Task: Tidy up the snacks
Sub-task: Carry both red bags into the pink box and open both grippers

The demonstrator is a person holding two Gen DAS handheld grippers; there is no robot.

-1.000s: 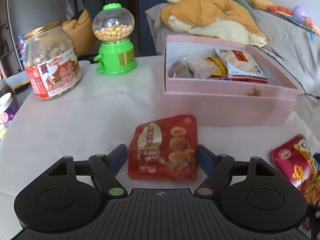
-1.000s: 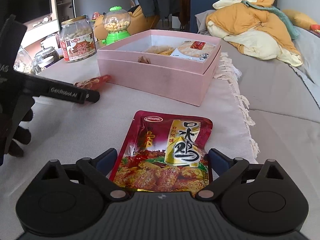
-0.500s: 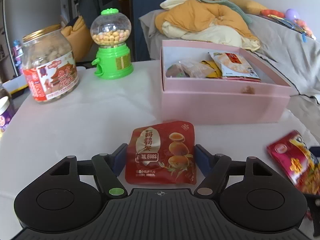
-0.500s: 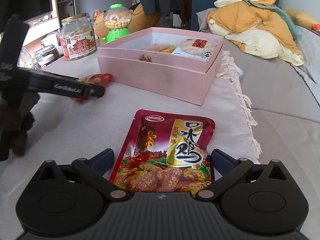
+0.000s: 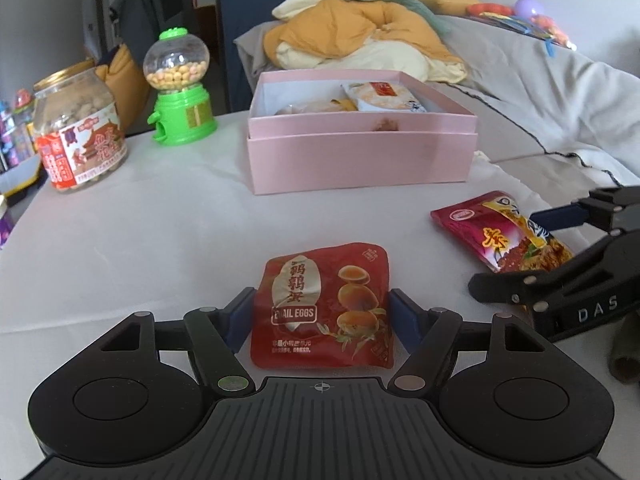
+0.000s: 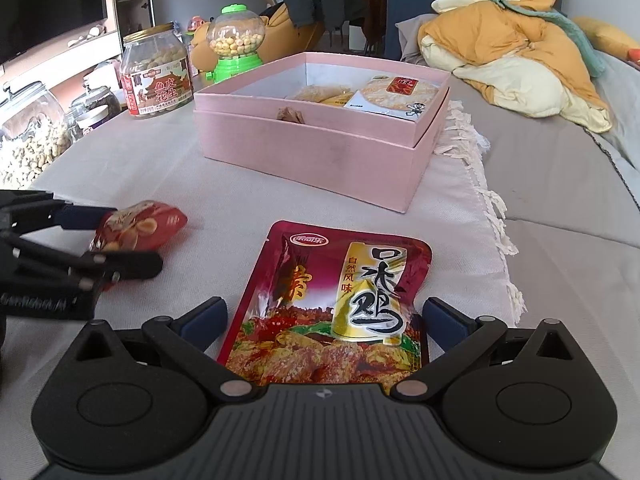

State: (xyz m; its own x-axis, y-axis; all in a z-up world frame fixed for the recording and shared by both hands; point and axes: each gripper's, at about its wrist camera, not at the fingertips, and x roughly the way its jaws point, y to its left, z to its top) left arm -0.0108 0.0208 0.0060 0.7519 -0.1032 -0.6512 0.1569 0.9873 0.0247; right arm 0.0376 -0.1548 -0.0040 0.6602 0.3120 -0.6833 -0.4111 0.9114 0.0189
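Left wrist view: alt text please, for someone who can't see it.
Open left claw straddles a red quail eggs packet lying on a white tablecloth. Beyond it sits an open pink box holding snacks; the right claw straddles a red chicken snack packet.

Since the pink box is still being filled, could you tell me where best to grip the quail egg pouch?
Grip the quail egg pouch across its two long side edges at its near half, coming low from its bottom end: it lies flat, and the left gripper already straddles it there.
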